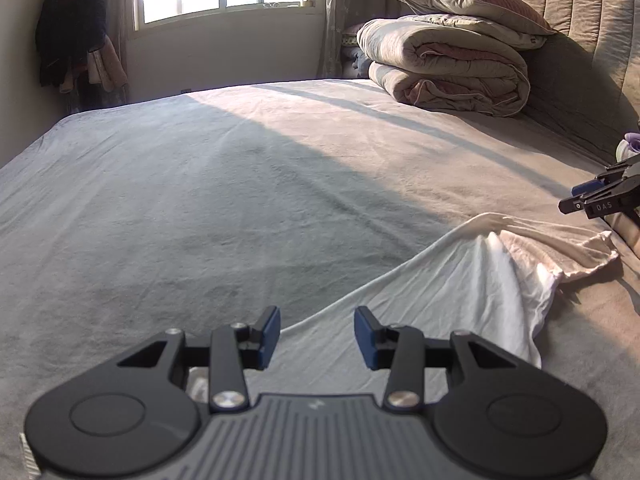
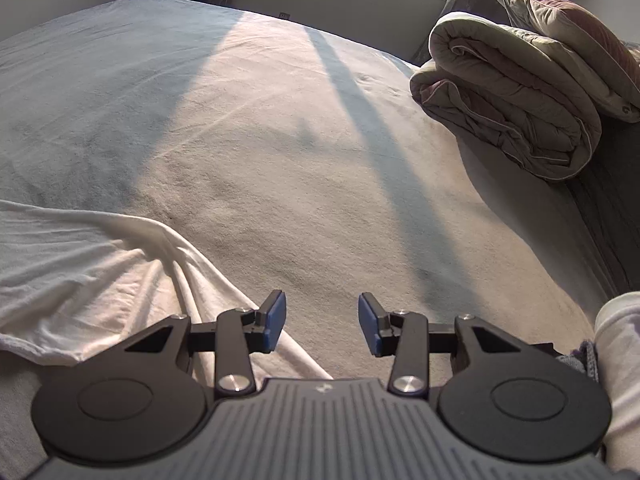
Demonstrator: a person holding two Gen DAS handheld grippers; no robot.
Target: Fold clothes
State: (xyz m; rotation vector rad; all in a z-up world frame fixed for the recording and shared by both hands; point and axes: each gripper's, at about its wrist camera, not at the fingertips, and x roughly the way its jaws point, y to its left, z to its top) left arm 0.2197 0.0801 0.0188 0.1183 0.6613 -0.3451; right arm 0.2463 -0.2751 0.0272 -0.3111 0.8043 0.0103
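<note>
A: From the left wrist, where does the white garment (image 1: pixel 460 292) sit against the bed (image 1: pixel 200 184)?

B: It lies flat on the grey cover, at the near edge of the bed. The left gripper (image 1: pixel 317 336) hangs just above the garment's rounded edge, jaws parted with nothing between the blue pads (image 1: pixel 269 338). The garment spreads away to the right, bunching into a ridge toward the right gripper (image 1: pixel 600 200), seen at the frame edge; I cannot tell from here how its jaws stand.

A: And from the right wrist?

B: The right gripper (image 2: pixel 322 324) is parted too, holding nothing. The white garment (image 2: pixel 100 264) lies on the bed (image 2: pixel 280 140) to its left, one creased fold running under the left finger (image 2: pixel 276 322). The folded quilt (image 2: pixel 508 100) rests at the bed's far right.
</note>
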